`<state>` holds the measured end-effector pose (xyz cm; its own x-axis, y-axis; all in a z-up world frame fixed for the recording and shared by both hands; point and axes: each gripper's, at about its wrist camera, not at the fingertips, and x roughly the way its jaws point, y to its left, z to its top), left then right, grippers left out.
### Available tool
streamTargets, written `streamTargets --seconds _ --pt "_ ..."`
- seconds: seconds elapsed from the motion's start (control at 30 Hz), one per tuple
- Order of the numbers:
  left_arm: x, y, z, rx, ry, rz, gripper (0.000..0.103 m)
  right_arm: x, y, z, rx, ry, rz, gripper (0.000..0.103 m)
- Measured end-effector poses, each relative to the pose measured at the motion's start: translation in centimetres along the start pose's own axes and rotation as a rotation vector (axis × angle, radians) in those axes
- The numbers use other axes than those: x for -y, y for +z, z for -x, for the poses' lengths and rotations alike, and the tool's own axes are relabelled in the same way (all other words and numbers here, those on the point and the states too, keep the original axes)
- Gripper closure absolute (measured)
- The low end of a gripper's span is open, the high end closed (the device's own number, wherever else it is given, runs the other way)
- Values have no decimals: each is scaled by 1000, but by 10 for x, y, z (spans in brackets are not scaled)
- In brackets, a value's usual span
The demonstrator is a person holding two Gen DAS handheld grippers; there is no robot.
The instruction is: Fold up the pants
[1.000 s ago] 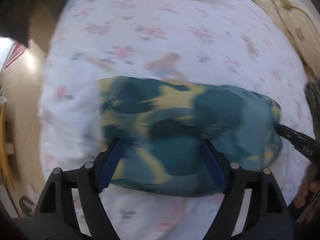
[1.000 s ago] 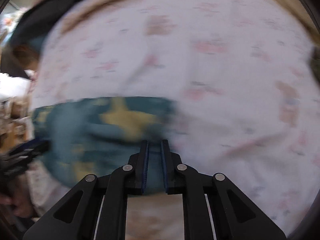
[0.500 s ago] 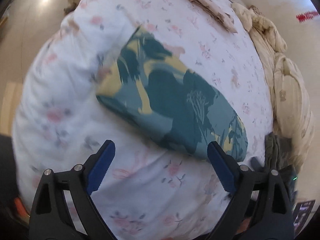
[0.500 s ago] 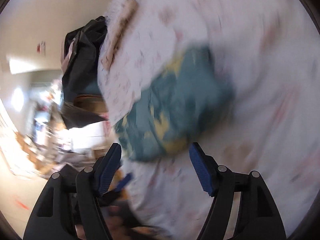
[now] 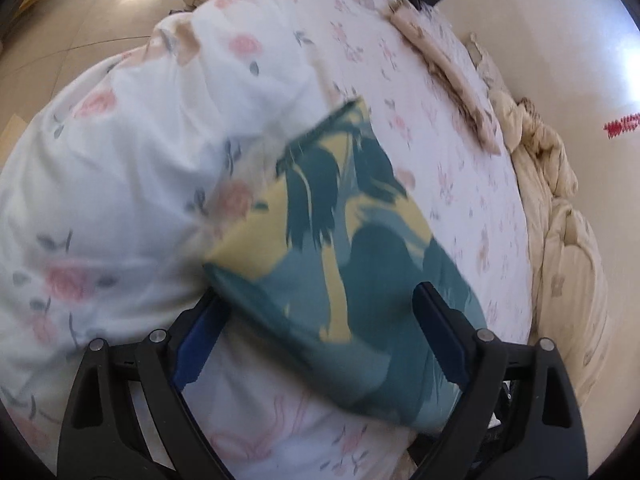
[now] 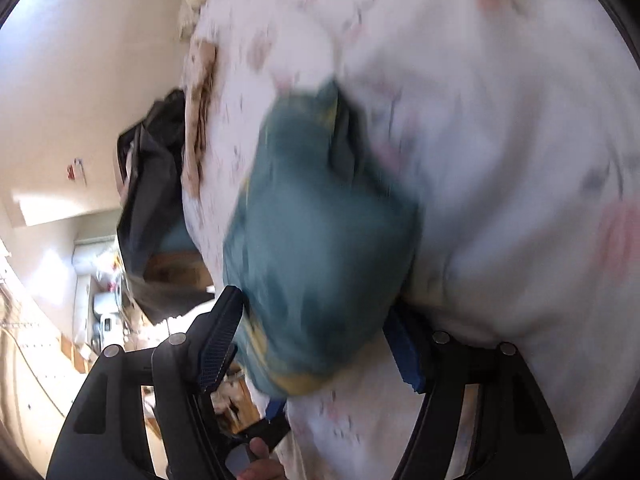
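The folded pants (image 5: 348, 264), teal with yellow and dark green print, lie on a white floral bedspread (image 5: 132, 168). In the left wrist view my left gripper (image 5: 320, 332) is open, its blue-padded jaws straddling the near end of the bundle. In the right wrist view the pants (image 6: 316, 248) appear as a blurred teal bundle, and my right gripper (image 6: 316, 340) is open with its jaws on either side of the bundle's near end. Neither gripper holds cloth.
A beige quilt (image 5: 560, 216) is bunched along the bed's right edge, with a patterned pillow edge (image 5: 444, 76) behind. Dark clothing (image 6: 152, 200) hangs off the bed's far side. Tiled floor (image 5: 92, 20) and room clutter (image 6: 104, 312) lie beyond.
My right gripper opened and let go of the pants; both grippers pulled back and swung round. Now both open grippers have closed in around the bundle's ends.
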<state>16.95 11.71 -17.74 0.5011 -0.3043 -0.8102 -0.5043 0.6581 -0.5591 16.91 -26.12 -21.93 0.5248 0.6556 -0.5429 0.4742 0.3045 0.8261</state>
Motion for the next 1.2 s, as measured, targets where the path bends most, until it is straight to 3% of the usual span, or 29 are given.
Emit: streamTargets --seconds 0.13,0.2,0.23,0.3,0.33,0.37,0.4,0.5,0.67,0.83,1.0,1.2 --pt "-2 9 -1 58 -16 32 14 4 15 2 48 17 -16 34" --pt "-3 17 -3 91 -11 17 19 1 17 2 64 11 14 39" --pt "-4 20 -3 107 -13 12 30 2 19 4 72 9 26 45" --pt "-6 27 -7 112 -1 9 63 1 23 4 90 -12 40 62" --pt "-9 31 -11 100 -19 22 90 2 24 4 89 -8 41 67" --pt "-11 34 -16 69 -38 28 96 1 24 5 88 -15 55 74" --pt "-11 37 -18 60 -45 29 97 -2 23 7 90 -4 76 80" --pt "-4 40 -9 67 -79 21 100 -24 22 5 103 -8 150 85" --pt "10 47 21 85 -200 48 101 -44 19 26 151 79 200 86" --pt "43 60 61 142 -310 11 101 -81 21 49 176 173 260 86" --pt "81 101 66 200 -343 -44 102 -132 50 44 171 209 337 86" --pt "119 166 42 258 -339 -66 102 -198 98 -10 144 237 413 86"
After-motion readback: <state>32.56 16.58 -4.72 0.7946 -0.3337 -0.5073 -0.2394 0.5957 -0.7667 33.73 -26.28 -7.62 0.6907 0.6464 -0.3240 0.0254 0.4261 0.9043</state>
